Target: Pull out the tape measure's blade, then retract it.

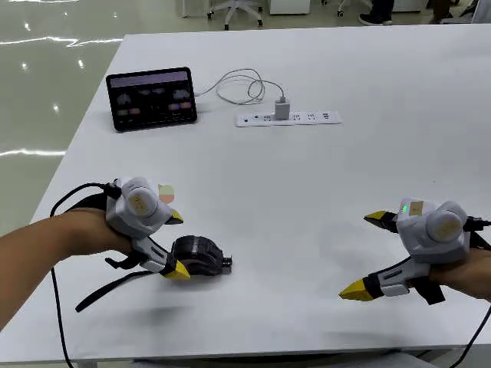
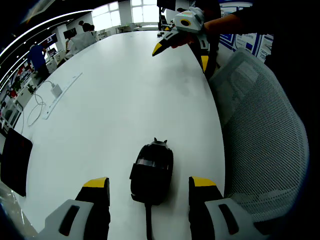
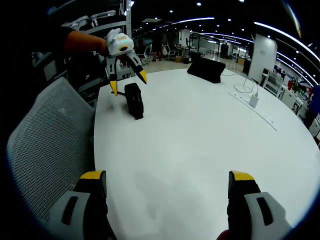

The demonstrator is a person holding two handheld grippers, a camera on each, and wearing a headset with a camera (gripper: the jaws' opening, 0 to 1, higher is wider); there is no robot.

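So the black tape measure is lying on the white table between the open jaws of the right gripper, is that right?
Not quite: it is the left gripper, not the right. The left gripper view shows the black tape measure lying on the white table between that gripper's open jaws. The right gripper is open too, but its own view has just table surface between its jaws.

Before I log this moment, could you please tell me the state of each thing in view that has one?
Tape measure: blade retracted, lying ungripped on the table.
Left gripper: open, jaws either side of the tape measure.
Right gripper: open, empty.
Tablet: screen lit.
Charger: plugged into the power strip.
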